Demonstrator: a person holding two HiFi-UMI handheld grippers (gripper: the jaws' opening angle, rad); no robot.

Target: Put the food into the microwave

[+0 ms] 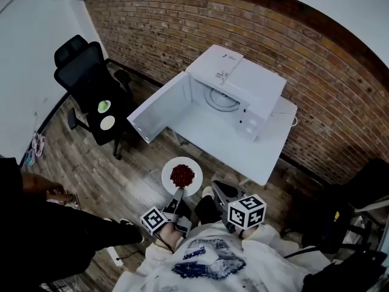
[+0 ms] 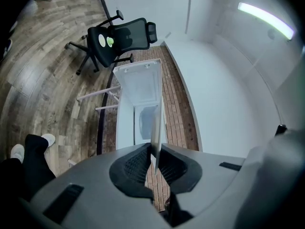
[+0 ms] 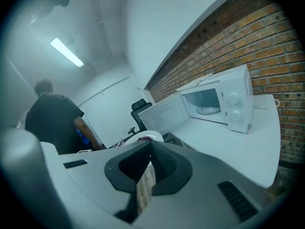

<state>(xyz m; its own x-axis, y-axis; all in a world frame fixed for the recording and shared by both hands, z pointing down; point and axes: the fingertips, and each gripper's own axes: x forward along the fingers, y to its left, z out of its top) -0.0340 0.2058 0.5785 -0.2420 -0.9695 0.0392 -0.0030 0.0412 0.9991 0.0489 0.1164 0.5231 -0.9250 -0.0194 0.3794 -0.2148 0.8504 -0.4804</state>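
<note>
A white plate (image 1: 172, 166) with a heap of dark red food (image 1: 182, 176) hangs over the floor just short of the white table (image 1: 237, 151). My left gripper (image 1: 177, 194) is shut on its near rim. In the left gripper view the plate (image 2: 156, 128) shows edge-on as a thin white strip pinched between the jaws (image 2: 155, 151). The white microwave (image 1: 243, 84) stands on the table with its door (image 1: 163, 107) swung wide open and the glass turntable (image 1: 222, 99) bare. My right gripper (image 1: 219, 190) sits just right of the plate, jaws (image 3: 149, 144) together and empty.
A black office chair (image 1: 91, 81) at the left carries two small dishes (image 1: 106, 114). A person in dark clothes (image 1: 55, 224) stands at the lower left. A brick wall (image 1: 316, 90) runs behind the table. Dark objects (image 1: 358, 224) stand at the right.
</note>
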